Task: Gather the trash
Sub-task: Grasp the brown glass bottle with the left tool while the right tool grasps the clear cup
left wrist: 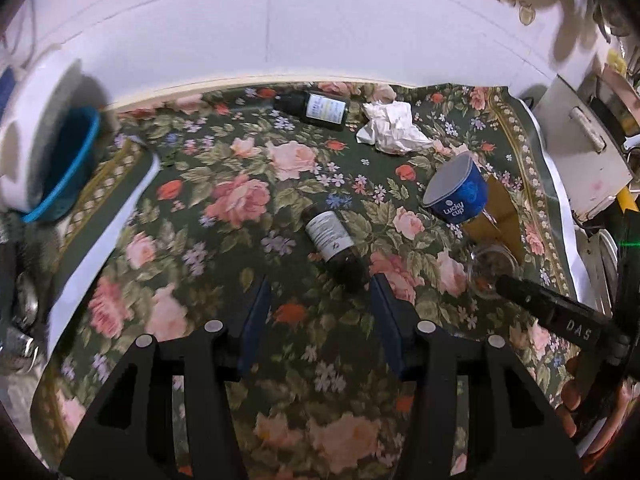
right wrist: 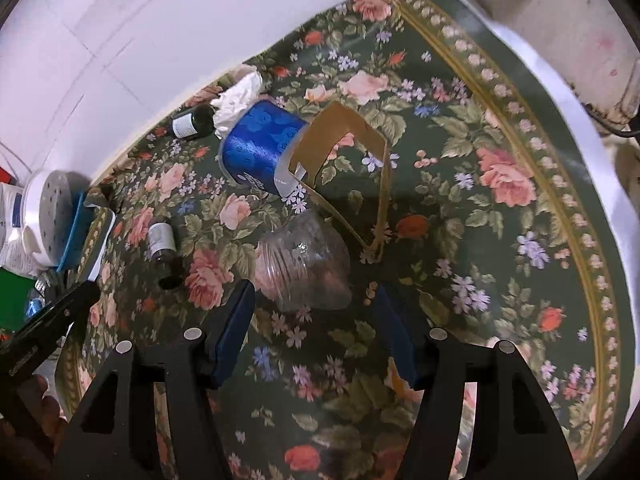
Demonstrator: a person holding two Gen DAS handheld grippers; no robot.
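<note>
- My left gripper (left wrist: 320, 300) hangs spread wide and empty above the flowered tablecloth (left wrist: 248, 200); the near dark bottle (left wrist: 332, 240) lies just ahead of its tips, cap end blurred.
- My right gripper (right wrist: 314, 308) is likewise spread with nothing between its fingers, the clear plastic jar (right wrist: 304, 268) lying on its side just beyond them.
- The jar shows only as a faint smear in the left view, partly behind my right gripper's finger.
- The blue paper cup (right wrist: 260, 148) lies tipped over mid-table; its brown cardboard strip (right wrist: 352, 176) is clear only in the right view.
- Crumpled white paper (left wrist: 390, 128) and a second dark bottle (left wrist: 316, 110) sit at the far edge by the wall; the cup half hides the paper in the right view.
- The blue basket (left wrist: 66, 172) off the left edge is cut off and blurred.
</note>
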